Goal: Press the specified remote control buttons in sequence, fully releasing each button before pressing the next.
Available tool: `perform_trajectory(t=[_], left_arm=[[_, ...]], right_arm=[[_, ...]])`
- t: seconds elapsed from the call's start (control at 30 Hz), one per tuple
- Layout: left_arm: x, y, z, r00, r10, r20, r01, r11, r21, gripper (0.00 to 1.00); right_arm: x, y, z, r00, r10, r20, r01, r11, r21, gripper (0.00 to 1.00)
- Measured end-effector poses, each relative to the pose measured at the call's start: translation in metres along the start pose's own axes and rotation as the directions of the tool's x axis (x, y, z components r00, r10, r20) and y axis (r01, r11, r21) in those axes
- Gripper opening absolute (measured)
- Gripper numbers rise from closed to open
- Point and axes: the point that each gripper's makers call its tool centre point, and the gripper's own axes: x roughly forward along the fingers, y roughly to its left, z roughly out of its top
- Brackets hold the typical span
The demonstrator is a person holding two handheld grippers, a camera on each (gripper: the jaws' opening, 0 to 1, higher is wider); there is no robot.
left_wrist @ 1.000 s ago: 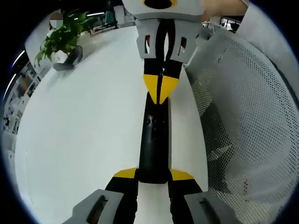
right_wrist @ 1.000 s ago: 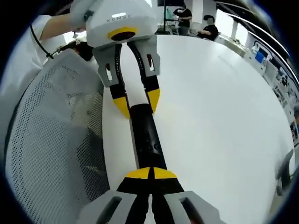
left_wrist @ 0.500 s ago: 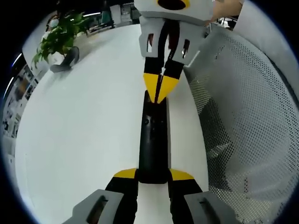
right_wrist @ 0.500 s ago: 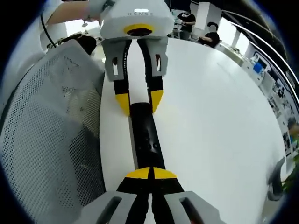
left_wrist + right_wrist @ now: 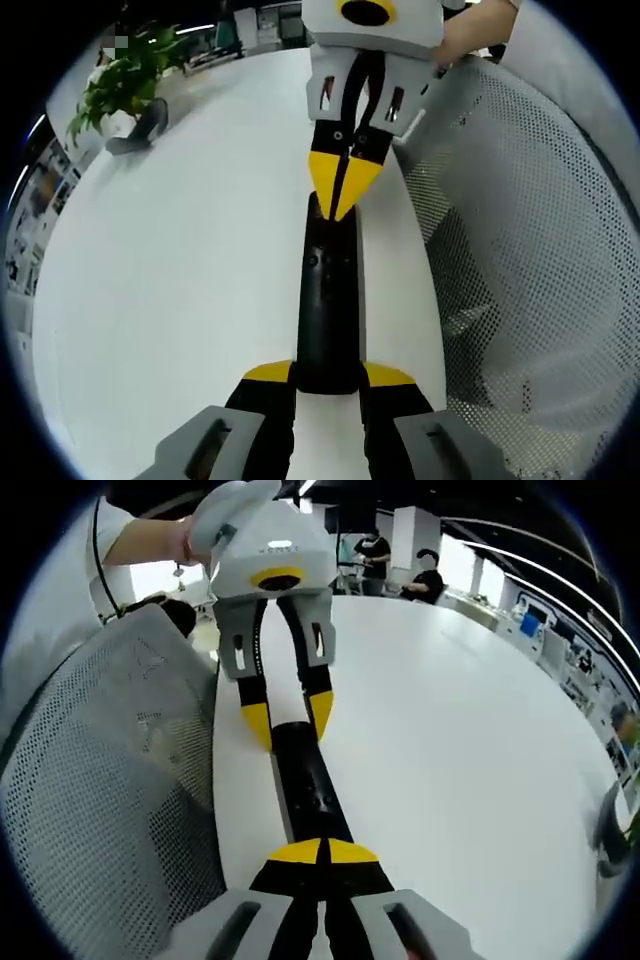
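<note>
A long black remote control (image 5: 328,310) lies on the white surface (image 5: 180,290), close to the edge beside a grey mesh chair back (image 5: 530,260), and both tools meet over it from opposite ends. In the left gripper view, the left tool (image 5: 328,378) rises from the bottom with its two yellow-tipped jaws set on either side of the remote's near end, clamped on its body so that the black casing runs straight out between them. From the top of that view the right tool (image 5: 345,190) comes down toward the camera, its grey body held in a person's hand (image 5: 480,30) with a white sleeve behind; its two yellow tips are pressed together into a single point that rests at the far end of the remote, touching or just above its upper face; contact cannot be told for certain. The right gripper view (image 5: 323,852) gives the same arrangement reversed: its own jaws sit closed, yellow tips side by side over the near part of the remote (image 5: 308,785), while the left tool (image 5: 288,715) reaches in from above with its jaws spread around the far end, a hand (image 5: 225,510) on its housing. A few small buttons show on the remote's middle. A potted plant (image 5: 125,80) stands well apart at the surface's far side, with a dark object just beside it. People sit far off across the surface (image 5: 460,720).
</note>
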Motion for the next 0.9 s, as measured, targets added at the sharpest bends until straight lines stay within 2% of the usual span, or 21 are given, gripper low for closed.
perform_trajectory(t=[0.17,0.37,0.5,0.63,0.8,0.9], left_arm=[[0.0,0.0,0.0,1.0,-0.001,-0.003,0.001,1.0,0.001,0.24],[0.0,0.0,0.0,1.0,-0.004,-0.003,0.004,1.0,0.005,0.24],[0.0,0.0,0.0,1.0,-0.006,-0.012,0.007,1.0,0.014,0.24],[0.0,0.0,0.0,1.0,-0.01,-0.025,0.01,1.0,0.027,0.24],[0.0,-0.001,0.0,1.0,-0.008,-0.026,0.009,1.0,0.022,0.24],[-0.001,-0.001,0.0,1.0,-0.009,-0.027,0.01,1.0,0.026,0.24]], right_arm=[[0.006,0.0,0.005,1.0,0.014,-0.015,-0.014,1.0,-0.007,0.0],[0.008,0.0,0.004,0.991,0.027,-0.134,-0.033,0.999,-0.041,0.0],[0.011,-0.001,0.006,0.985,-0.003,-0.172,-0.011,0.997,-0.078,0.0],[0.012,-0.002,0.007,0.986,-0.029,-0.163,0.015,0.996,-0.085,0.0],[0.01,-0.004,0.008,0.996,-0.024,-0.083,0.025,1.0,0.015,0.0],[0.01,-0.002,0.009,0.996,-0.023,-0.082,0.022,1.0,-0.018,0.0]])
